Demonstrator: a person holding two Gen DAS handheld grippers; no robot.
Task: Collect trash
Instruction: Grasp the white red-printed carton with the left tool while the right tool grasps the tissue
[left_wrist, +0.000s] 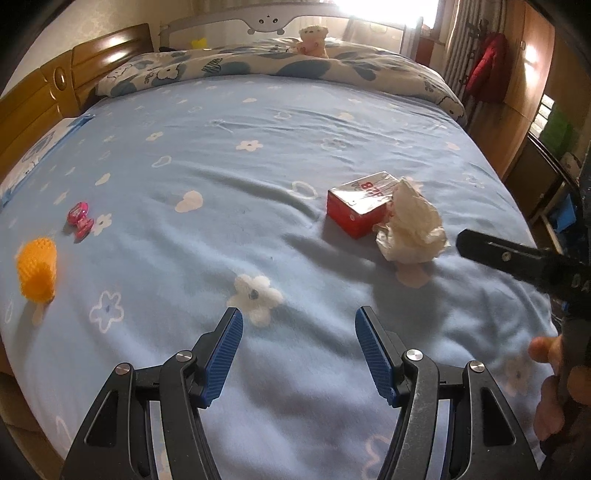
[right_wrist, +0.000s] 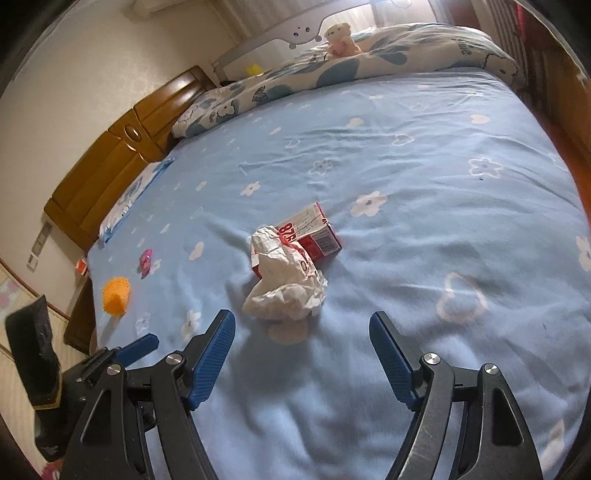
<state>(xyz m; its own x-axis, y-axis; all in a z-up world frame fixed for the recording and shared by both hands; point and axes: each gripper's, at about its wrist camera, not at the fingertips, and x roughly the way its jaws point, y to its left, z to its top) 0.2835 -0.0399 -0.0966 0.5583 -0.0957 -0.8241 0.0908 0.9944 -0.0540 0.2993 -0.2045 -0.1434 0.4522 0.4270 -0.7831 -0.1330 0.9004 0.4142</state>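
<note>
A crumpled white paper wad (left_wrist: 410, 230) (right_wrist: 286, 284) lies on the blue flowered bed sheet (left_wrist: 258, 166) (right_wrist: 424, 221), leaning against a red and white carton (left_wrist: 360, 208) (right_wrist: 314, 234). Farther left lie an orange foam net sleeve (left_wrist: 37, 271) (right_wrist: 116, 295) and a small pink wrapper (left_wrist: 79, 218) (right_wrist: 146, 260). My left gripper (left_wrist: 299, 325) hovers open over bare sheet, short of the carton. My right gripper (right_wrist: 303, 326) is open just in front of the paper wad, nothing between its fingers. One black finger (left_wrist: 517, 258) of the right gripper shows at the right edge of the left wrist view.
A folded patterned quilt (left_wrist: 258, 66) (right_wrist: 332, 70) with a small teddy bear (left_wrist: 314, 40) (right_wrist: 340, 38) lies along the far side. A wooden headboard (left_wrist: 37, 92) (right_wrist: 122, 155) bounds the left. A black bag (right_wrist: 35, 354) stands on the floor at the bed's near left corner.
</note>
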